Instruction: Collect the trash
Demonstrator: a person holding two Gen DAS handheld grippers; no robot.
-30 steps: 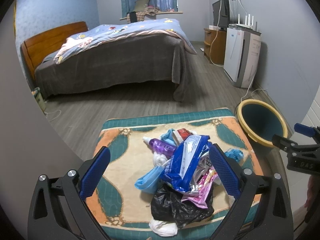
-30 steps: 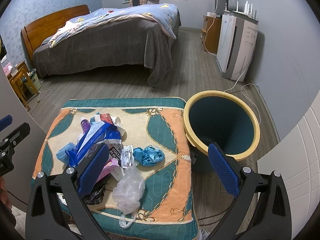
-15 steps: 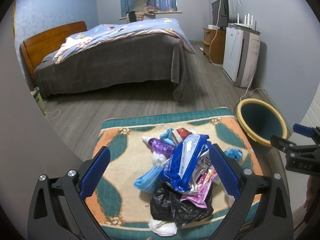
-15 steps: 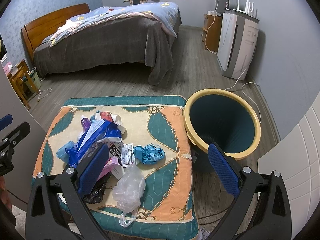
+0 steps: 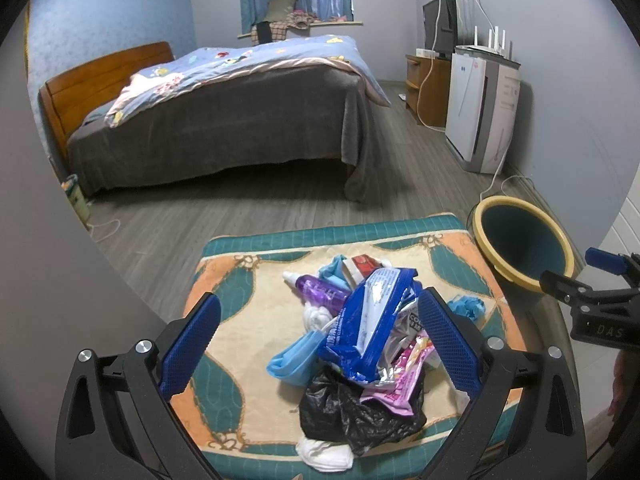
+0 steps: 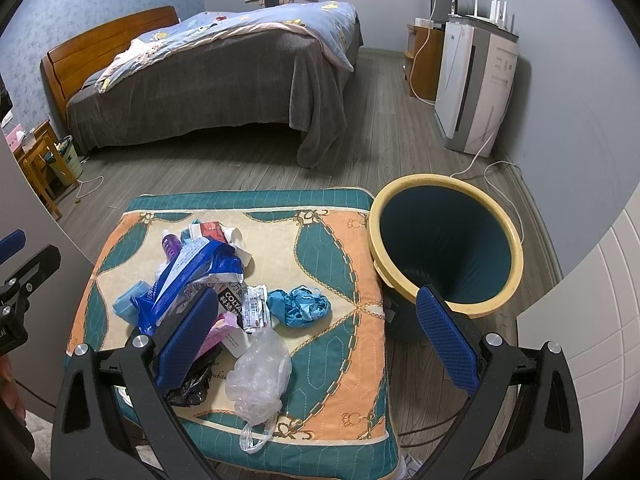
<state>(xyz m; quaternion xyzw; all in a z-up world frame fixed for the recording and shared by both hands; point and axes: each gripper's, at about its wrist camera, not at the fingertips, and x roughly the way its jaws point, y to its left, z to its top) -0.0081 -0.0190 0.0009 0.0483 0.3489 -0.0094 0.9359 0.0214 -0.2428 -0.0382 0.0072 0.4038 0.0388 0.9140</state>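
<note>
Both tools released, empty: left tool (image 5: 318,346) above trash pile (image 5: 360,336) on worktop (image 6: 332,240), right tool (image 6: 316,346) nearer bin (image 6: 444,246). Bin seems empty. Pinch loose top wrapper first.

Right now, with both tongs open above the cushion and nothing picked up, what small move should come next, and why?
Probably lower the right tongs onto the crumpled blue glove. It lies apart from the main trash pile, nearest the teal bin, with bare cushion around it, so it looks the easiest single piece to grip first.
</note>
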